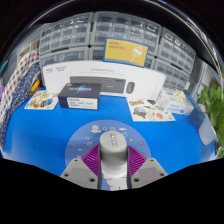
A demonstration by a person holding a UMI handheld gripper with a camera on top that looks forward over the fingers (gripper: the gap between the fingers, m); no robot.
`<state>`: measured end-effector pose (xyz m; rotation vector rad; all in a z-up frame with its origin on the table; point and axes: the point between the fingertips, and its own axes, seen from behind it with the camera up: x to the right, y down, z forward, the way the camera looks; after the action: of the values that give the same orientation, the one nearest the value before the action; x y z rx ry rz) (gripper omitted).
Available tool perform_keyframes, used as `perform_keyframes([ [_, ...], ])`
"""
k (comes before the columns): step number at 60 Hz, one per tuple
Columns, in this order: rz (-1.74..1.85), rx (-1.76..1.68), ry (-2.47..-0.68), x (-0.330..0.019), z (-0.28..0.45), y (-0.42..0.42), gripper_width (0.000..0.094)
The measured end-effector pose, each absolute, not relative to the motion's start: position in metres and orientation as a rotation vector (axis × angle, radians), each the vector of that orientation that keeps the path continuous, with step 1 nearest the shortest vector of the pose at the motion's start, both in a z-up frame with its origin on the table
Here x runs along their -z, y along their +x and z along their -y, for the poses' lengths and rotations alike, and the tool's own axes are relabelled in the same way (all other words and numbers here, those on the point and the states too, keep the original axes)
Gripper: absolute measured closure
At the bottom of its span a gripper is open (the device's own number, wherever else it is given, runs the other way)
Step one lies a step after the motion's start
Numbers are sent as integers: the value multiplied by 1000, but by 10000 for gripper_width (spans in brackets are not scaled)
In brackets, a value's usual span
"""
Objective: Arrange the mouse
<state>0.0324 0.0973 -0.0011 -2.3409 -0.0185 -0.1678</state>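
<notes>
Your gripper (113, 170) sits at the bottom centre of the frame with a grey computer mouse (112, 150) between its fingers. Both purple pads (90, 160) appear to press the mouse's flanks, so I judge the tool clenched on it, though the contact lines are small and partly covered by the mouse body. You seem to hold it lengthwise along the fingers, nose forward, which keeps its long axis lined up with your reach and should make it easier to set down square.

Under the mouse lies a light grey round mat (112, 138) on the blue table (40, 140). That disc is probably the mouse's intended spot, which would explain why you hold it over the middle of it. Whether the mouse rests on the mat or hangs just above it cannot be told from here.

Higher in the frame, centre, a grey keyboard (108, 88) lies in front of a white display board (90, 68), with a dark box (80, 95) at centre left. Printed cards (40, 100) lie at the left and right of the table; their text is too small to read. A green plant (212, 105) is cut off at the right edge. Shelves of clear bins (70, 35) fill the top; their contents are unclear.
</notes>
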Motion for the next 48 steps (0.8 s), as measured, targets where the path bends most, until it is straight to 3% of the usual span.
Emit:
perform_keyframes([
  [6,-33,157,-2341,3,-97,31,523],
  [13,-83,137,-2370,7,-94,31,376],
  [16,-92,145,-2376,2,-94,33,231],
  [17,-88,144,-2377,0,-94,33,146],
  [19,-80,144,-2372,-7,-95,31,74],
  [39,-36,45,-2203,-155,-95,-43,54],
  [48,-23,-16,-2174,-200,-81,-81,55],
])
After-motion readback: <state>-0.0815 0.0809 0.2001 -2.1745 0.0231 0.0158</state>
